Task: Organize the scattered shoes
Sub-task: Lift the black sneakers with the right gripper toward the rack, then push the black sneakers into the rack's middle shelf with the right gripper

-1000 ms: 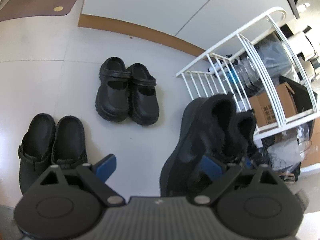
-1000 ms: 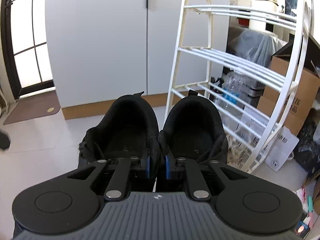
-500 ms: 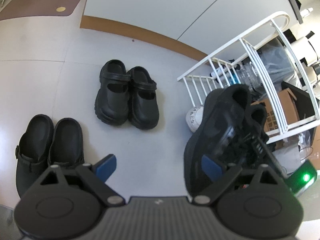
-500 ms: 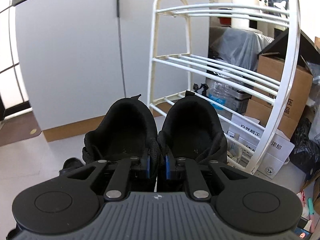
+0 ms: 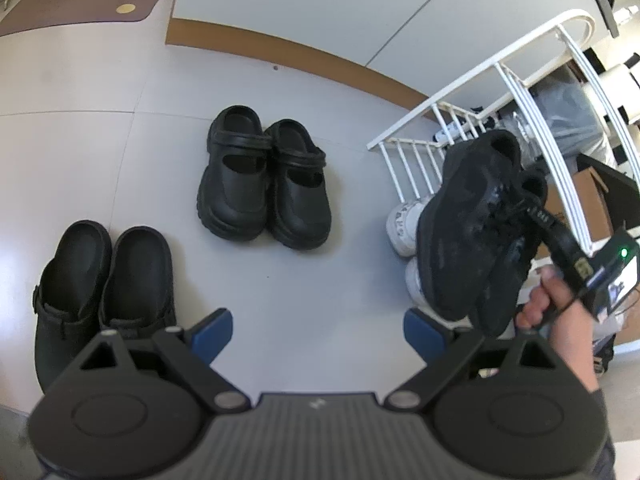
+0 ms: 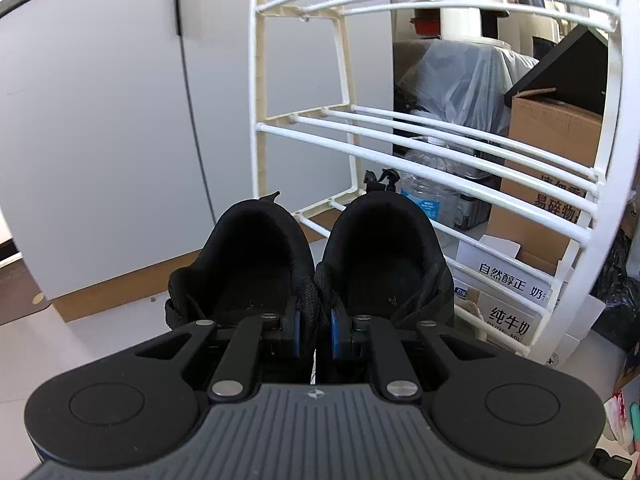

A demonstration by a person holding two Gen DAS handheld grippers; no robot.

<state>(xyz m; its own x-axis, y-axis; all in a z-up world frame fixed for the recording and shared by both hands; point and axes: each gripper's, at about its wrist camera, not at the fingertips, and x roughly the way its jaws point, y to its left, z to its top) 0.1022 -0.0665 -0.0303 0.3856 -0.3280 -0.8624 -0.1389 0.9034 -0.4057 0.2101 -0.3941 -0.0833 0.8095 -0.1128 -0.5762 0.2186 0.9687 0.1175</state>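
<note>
My right gripper (image 6: 314,334) is shut on the inner collars of a pair of black sneakers (image 6: 256,264), holding them in the air in front of the white shoe rack (image 6: 400,136). The left wrist view shows the same sneakers (image 5: 472,220) raised beside the rack (image 5: 472,92). My left gripper (image 5: 318,330) is open and empty above the floor. A pair of black strap clogs (image 5: 264,176) stands mid-floor. A pair of black slip-on clogs (image 5: 100,280) stands at the lower left. White sneakers (image 5: 404,224) sit by the rack's foot.
White cabinet doors (image 6: 100,120) with a brown plinth stand behind. Cardboard boxes (image 6: 552,152), a water bottle (image 6: 432,188) and a plastic-covered item crowd the space behind the rack. A brown mat (image 5: 88,0) lies at the far left.
My right gripper has carried the black sneakers upward and to the right, closer to the rack. The left gripper has barely moved.
</note>
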